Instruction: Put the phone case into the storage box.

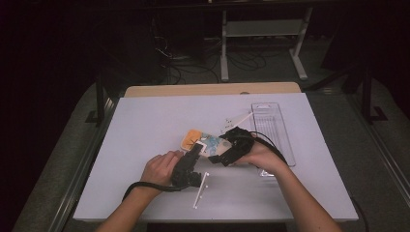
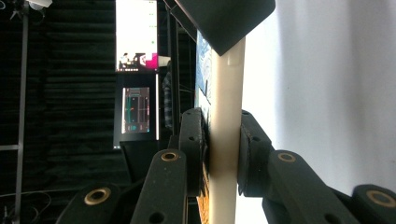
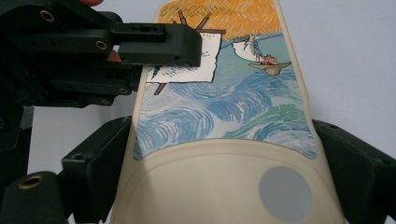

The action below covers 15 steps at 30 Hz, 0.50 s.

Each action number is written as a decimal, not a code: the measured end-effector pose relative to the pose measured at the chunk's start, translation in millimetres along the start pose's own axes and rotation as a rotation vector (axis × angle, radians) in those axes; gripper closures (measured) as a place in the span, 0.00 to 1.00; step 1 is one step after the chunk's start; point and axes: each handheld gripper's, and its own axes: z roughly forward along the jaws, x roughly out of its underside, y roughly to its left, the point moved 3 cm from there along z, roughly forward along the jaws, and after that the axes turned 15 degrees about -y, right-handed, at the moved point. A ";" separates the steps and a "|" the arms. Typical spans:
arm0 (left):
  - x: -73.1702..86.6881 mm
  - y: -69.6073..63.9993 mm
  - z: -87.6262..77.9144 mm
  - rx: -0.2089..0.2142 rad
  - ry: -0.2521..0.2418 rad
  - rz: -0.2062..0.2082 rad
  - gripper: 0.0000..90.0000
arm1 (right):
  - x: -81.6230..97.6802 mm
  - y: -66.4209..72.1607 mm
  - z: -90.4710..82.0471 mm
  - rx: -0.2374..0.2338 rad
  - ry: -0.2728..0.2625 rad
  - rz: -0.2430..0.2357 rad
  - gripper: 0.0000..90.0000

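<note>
A cream phone case (image 1: pixel 199 139) with a painted blue and orange picture lies near the middle of the white table (image 1: pixel 145 125). My left gripper (image 1: pixel 195 151) comes from the near side and is shut on the case's long edge. In the left gripper view that cream edge (image 2: pixel 226 116) stands pinched between the pads of the left gripper (image 2: pixel 223 135). My right gripper (image 1: pixel 220 151) reaches in from the right. In the right gripper view the right gripper (image 3: pixel 224 158) has a jaw against each long side of the case (image 3: pixel 224 116), with the left gripper (image 3: pixel 163 44) clamped at the upper left.
A clear plastic tray (image 1: pixel 273 128) lies to the right of the case, behind my right hand. Two white sticks (image 1: pixel 200 188) rest near the front edge, and another stick (image 1: pixel 242 118) with small white bits (image 1: pixel 228 120) lies behind the case. Lit screens (image 2: pixel 135 35) glow beyond the table.
</note>
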 end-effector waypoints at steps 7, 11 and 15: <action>-0.2 0.8 -1.2 -0.002 0.009 0.011 0.88 | 0.3 -0.3 0.6 -0.006 -0.002 -0.003 0.10; 0.3 1.3 -1.7 0.000 0.013 0.011 0.88 | 0.6 0.3 1.1 0.000 -0.003 -0.009 0.10; 0.6 2.7 -2.6 -0.004 0.015 0.011 0.88 | -0.3 1.1 0.4 -0.003 -0.015 -0.008 0.09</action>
